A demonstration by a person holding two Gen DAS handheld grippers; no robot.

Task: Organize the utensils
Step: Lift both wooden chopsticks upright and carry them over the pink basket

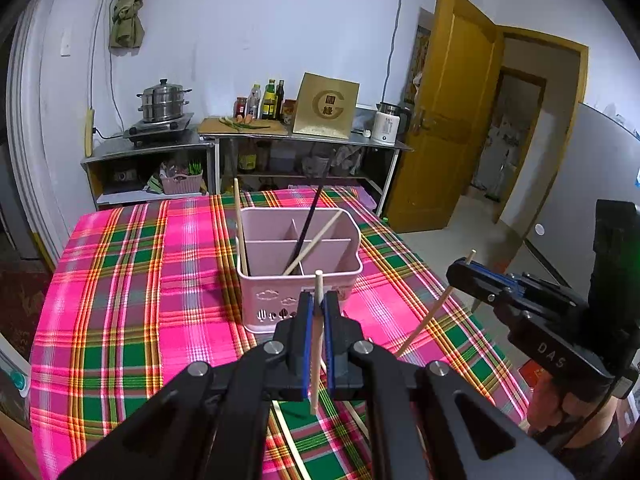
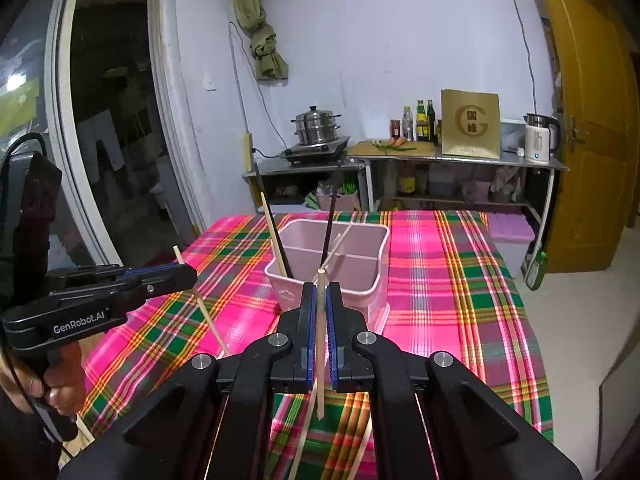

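A wooden chopstick [image 1: 318, 332] is clamped near-upright in the left claw [image 1: 319, 306], another chopstick [image 2: 320, 332] in the right claw [image 2: 319, 298]; the pink holder [image 1: 298, 276] is found just ahead of both.

- A pink plastic utensil caddy [image 1: 300, 280] stands upright on the plaid-covered tabletop [image 1: 120, 280], split by inner walls into several compartments, with cloud and cutlery cut-outs on its near wall.
- Inside it, a dark chopstick [image 1: 308, 220] and a pale wooden chopstick [image 1: 316, 240] lean across each other; another pale stick [image 1: 240, 224] stands at the caddy's left corner.
- A pale wooden chopstick [image 1: 318, 340] is pinched nearly upright in the left tool [image 1: 318, 308], just before the caddy.
- A second wooden chopstick [image 2: 320, 340] is held the same way in the right tool [image 2: 320, 300].
- More pale chopsticks [image 2: 304, 440] lie flat on the cloth at the near edge.
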